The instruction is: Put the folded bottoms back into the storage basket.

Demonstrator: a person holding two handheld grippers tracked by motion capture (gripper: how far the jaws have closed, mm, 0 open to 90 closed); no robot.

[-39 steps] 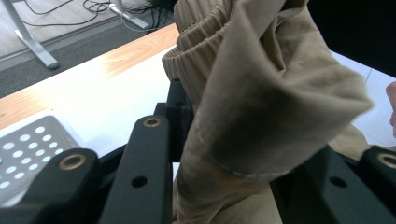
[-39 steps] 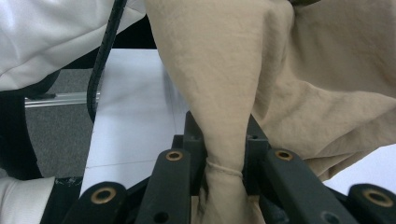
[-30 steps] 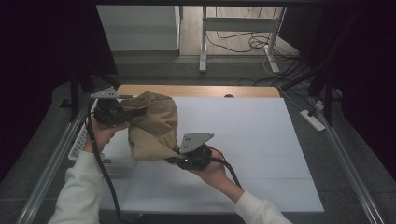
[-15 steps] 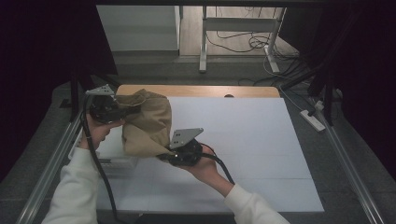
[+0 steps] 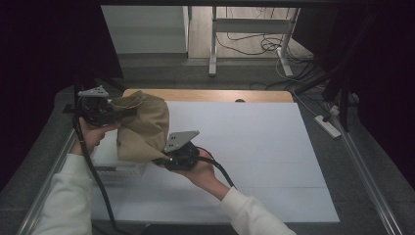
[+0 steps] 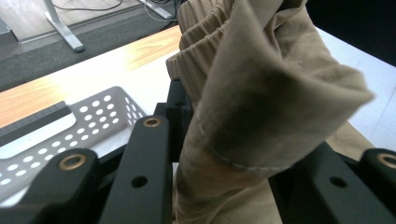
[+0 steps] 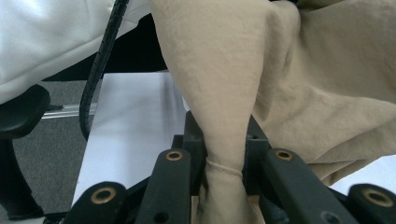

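Writing or labels we find nowhere: the tan cotton garment with an elastic waistband (image 5: 144,128) carries no readable mark, and neither does the white perforated plastic basket (image 6: 70,123) beneath it. We hold the garment up off the white sheet-covered table (image 5: 254,147), stretched between both tools near the table's left side. Our left gripper (image 5: 100,111) has its jaws clamped on a thick fold of the cloth; in the left gripper view that fold (image 6: 261,107) bulges up between the black jaws, with the gathered waistband at the top. Our right gripper (image 5: 171,157) has its jaws pressed tight on a narrow, twisted corner of the fabric, hem stitching showing right at the pinch (image 7: 224,154), while the rest of the garment spreads away to the right in that view. The basket sits at the table's left edge, partly under the hanging cloth, close to the metal rail (image 5: 49,181) that runs along that side. To the right of our hands the white sheet lies open, well apart from the garment, with a strip of bare wood (image 5: 220,95) at the far edge.
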